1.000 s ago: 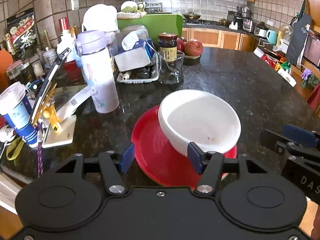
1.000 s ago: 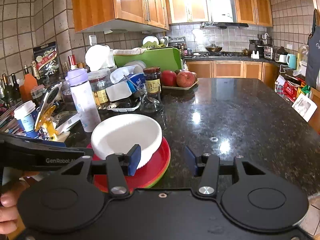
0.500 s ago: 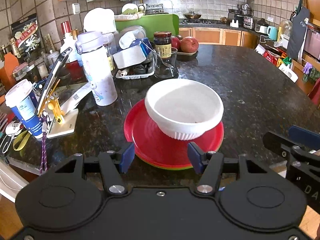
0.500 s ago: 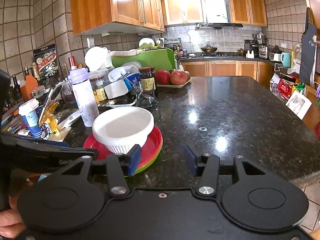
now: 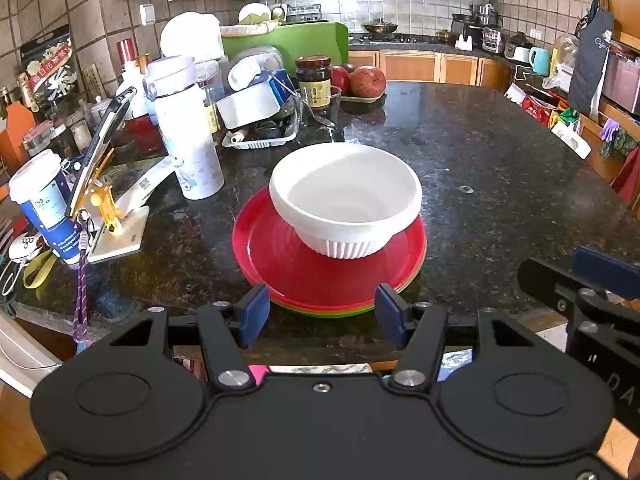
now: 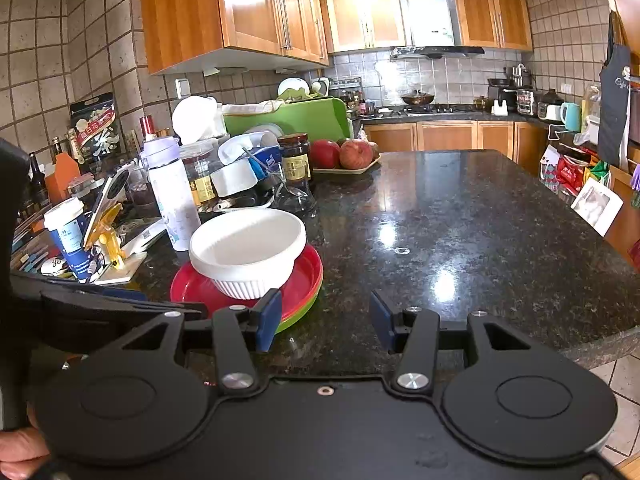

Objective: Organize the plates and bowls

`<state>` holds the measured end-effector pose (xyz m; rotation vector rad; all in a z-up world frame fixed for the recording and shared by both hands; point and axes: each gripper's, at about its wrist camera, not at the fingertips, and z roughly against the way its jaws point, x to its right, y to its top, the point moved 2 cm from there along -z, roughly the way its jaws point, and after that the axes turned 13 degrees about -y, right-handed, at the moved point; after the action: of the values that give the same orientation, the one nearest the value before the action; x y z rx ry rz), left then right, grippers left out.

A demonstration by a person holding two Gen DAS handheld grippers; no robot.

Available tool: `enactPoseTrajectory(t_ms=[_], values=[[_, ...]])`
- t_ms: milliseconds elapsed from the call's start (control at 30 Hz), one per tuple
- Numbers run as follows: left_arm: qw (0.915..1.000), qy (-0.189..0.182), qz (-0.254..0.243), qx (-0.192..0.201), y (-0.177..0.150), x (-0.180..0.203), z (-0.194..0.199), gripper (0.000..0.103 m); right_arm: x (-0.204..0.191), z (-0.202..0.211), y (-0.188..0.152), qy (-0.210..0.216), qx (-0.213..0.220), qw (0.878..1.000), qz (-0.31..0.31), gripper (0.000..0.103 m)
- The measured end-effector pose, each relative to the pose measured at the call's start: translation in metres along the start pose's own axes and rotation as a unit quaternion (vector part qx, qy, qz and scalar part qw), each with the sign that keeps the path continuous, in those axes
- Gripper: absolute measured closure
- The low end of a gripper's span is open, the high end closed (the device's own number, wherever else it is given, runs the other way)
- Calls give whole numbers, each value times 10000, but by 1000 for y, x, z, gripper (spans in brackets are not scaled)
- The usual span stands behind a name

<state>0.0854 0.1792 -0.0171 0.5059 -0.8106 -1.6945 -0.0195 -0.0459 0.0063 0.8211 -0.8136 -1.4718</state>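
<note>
A white ribbed bowl (image 5: 346,204) stands upright on a stack of plates, red on top (image 5: 280,256) and green below, near the front edge of the dark granite counter (image 5: 500,184). My left gripper (image 5: 320,312) is open and empty, just in front of the stack's near rim. In the right wrist view the bowl (image 6: 248,250) and plates (image 6: 308,276) sit at the left. My right gripper (image 6: 324,318) is open and empty, to the right of the stack, with its left finger close to the plate rim.
Clutter crowds the counter's left: a white-and-purple bottle (image 5: 188,136), a blue-and-white cup (image 5: 44,204), a phone on a yellow stand (image 5: 100,168), a jar (image 5: 314,80), a glass (image 5: 320,108), a tray of apples (image 5: 366,82) and a green dish rack (image 5: 296,40).
Both grippers have pulled back toward the counter's front edge, away from the stack. The bowl, tilted a second ago, now sits level on the red plate.
</note>
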Motion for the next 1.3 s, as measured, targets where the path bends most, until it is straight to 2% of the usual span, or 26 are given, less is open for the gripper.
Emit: enactPoseTrajectory(t_ms=[1300], values=[[10000,62,69,14,1,-1,-1,40,0,-1,1,43,-9,10000,26,52]])
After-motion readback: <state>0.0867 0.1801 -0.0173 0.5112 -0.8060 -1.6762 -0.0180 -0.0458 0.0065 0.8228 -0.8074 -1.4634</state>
